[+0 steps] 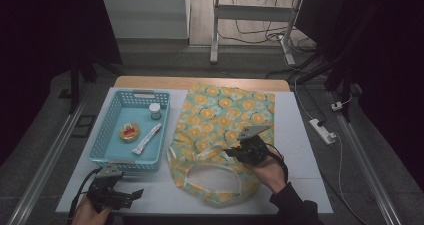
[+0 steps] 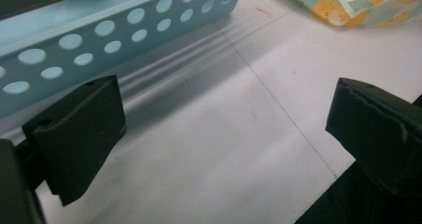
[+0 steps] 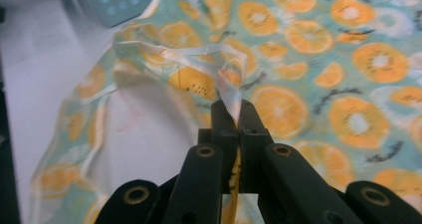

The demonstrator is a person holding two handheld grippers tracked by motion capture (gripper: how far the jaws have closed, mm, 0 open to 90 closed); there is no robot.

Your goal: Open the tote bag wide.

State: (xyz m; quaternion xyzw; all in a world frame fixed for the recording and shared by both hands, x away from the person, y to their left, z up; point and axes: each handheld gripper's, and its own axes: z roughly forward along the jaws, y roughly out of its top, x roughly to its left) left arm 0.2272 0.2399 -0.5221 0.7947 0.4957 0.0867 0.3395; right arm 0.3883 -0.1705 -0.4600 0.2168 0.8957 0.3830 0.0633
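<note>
Right gripper [image 3: 233, 115] pinches the bag [image 1: 225, 120] handle [image 3: 230, 84], left gripper [image 1: 131, 194] idle and open; basket [image 1: 111, 156] items remain unpacked.

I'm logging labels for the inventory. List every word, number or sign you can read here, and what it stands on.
No text can be read.
Round tin in the blue basket: red mark on its lid, too small to read.
White tube: any print is blurred.
Small jar: no label legible.
Orange-slice bag, its strap pinched in the right gripper: pattern only, no words.
</note>
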